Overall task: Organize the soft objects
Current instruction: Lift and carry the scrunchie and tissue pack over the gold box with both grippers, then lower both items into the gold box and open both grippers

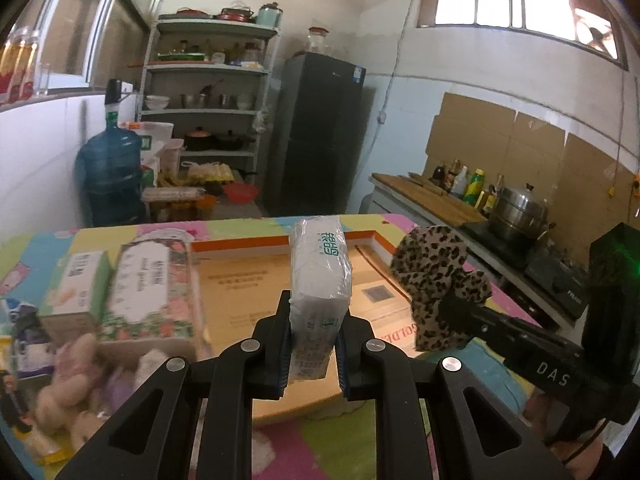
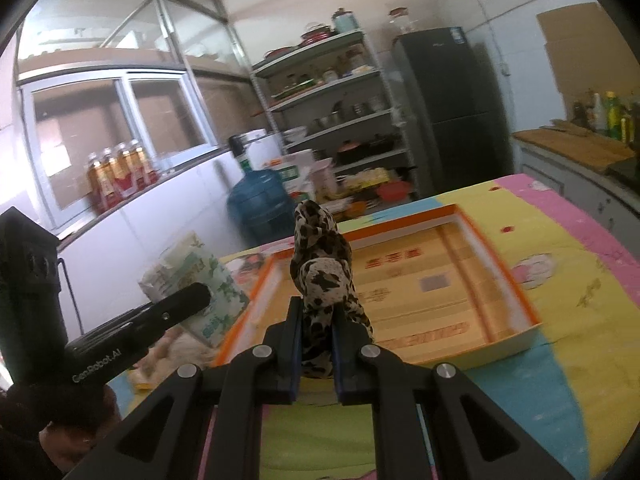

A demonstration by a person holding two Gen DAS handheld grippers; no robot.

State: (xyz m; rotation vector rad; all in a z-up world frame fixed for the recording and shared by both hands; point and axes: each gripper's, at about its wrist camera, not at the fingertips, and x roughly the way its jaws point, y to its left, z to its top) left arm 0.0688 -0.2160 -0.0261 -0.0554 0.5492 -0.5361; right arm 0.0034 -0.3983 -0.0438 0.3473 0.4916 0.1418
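Tissue pack (image 1: 320, 296) clamped upright in left gripper (image 1: 312, 344), raised above shallow orange-rimmed box (image 2: 532, 312). Leopard-print cloth (image 2: 324, 280) pinched in right gripper (image 2: 316, 344) alongside. Lower each flat into box, grippers apart, release gently. Other packs (image 1: 148, 284) beyond, left.

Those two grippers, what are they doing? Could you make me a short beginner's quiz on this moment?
1. True or false: the left gripper is shut on a white tissue pack.
2. What does the right gripper hold? A) a leopard-print cloth B) a spoon C) nothing
3. Fill in: the shallow cardboard tray on the table has an ____ rim.

Key: 1 true; 2 A; 3 orange.
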